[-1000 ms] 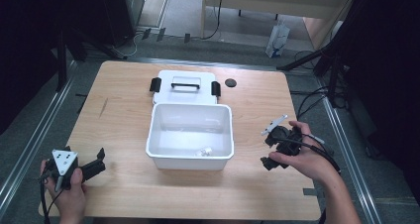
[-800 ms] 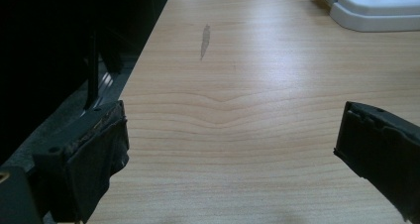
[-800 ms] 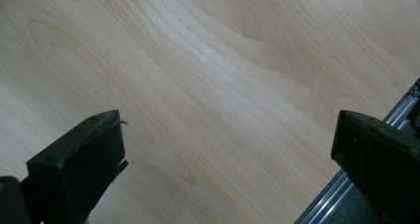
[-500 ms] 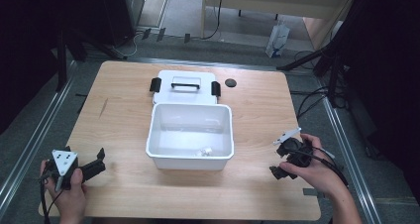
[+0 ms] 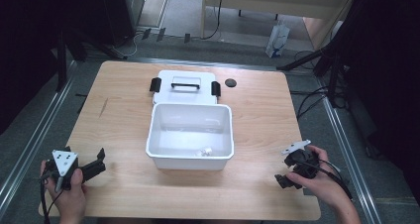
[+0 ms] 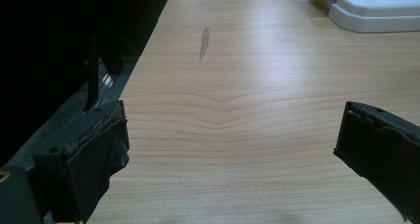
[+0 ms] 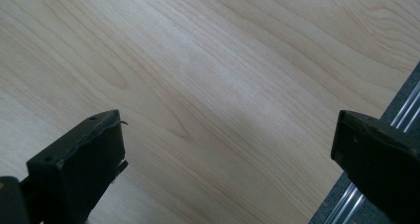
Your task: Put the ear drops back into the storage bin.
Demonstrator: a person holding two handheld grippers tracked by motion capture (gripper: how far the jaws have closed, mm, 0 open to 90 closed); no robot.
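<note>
A white plastic bin [image 5: 190, 157] stands open in the middle of the wooden table [image 5: 124, 115], with a few small pale items [image 5: 204, 151] on its floor. Its white lid [image 5: 185, 87], with a black handle and black side clips, lies flat just behind it; a corner of the lid [image 6: 376, 8] appears far off in the left gripper view. My left gripper [image 5: 96, 164] rests open near the table's front left corner, nothing between its jaws. My right gripper [image 5: 283, 180] is open near the front right edge, pointing down at bare wood [image 7: 223, 85].
A small black round disc [image 5: 230, 83] lies on the table right of the lid. A dark scuff mark [image 6: 204, 38] marks the wood on the left. Metal rails [image 7: 356, 204] run along the table's sides. Cables and stands crowd the floor beyond.
My right gripper has drawn back from beside the bin toward the front right edge and tipped downward. The left gripper has stayed in place.
</note>
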